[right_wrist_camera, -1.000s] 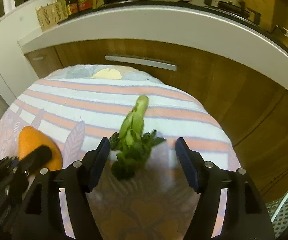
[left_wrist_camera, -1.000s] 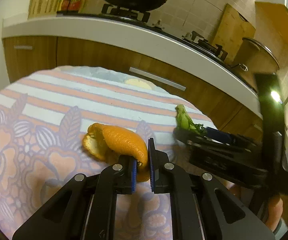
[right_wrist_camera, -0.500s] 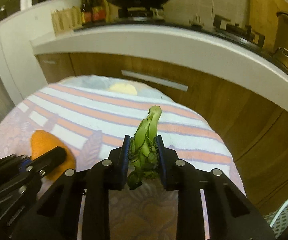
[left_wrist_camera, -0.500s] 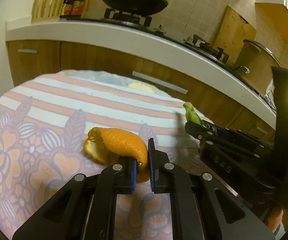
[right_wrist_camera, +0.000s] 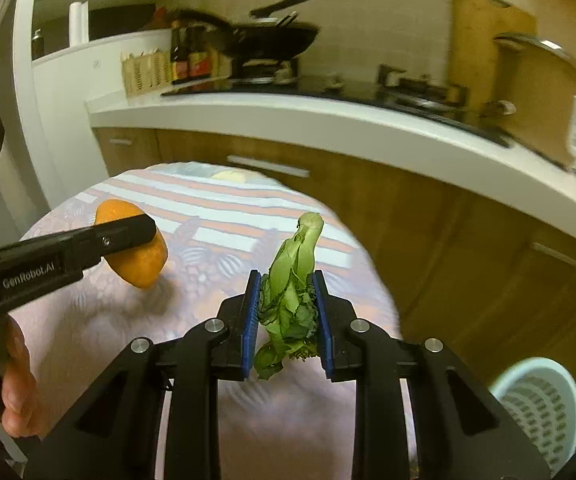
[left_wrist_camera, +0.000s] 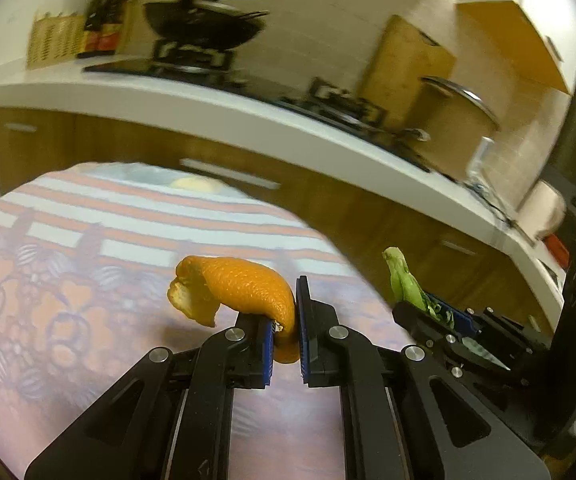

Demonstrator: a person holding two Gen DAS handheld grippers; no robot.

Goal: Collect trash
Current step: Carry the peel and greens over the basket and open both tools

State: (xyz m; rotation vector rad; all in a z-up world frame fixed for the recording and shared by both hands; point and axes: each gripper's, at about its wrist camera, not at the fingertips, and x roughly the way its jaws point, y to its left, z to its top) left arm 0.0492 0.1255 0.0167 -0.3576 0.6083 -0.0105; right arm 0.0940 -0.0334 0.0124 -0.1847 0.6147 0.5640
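The left gripper (left_wrist_camera: 286, 344) pinches the orange peel (left_wrist_camera: 232, 290) at frame centre (peel sticking up-left); the right gripper (right_wrist_camera: 288, 312) clamps the green vegetable scrap (right_wrist_camera: 289, 280).

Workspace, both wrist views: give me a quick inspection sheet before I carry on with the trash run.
Surface: round table with a striped, floral tablecloth; motion blur in both views.
Job's things: orange peel and leafy vegetable scrap, both held clear of the cloth; pale mesh bin on the floor at lower right.
Clutter: a pale yellow item at the table's far edge, too blurred to identify.
Grippers: left gripper shut on the orange peel; right gripper shut on the vegetable scrap.
Cables: nothing seen.
Surroundings: white kitchen counter over wooden cabinets, wok on the stove, sauce bottles, large lidded pot.
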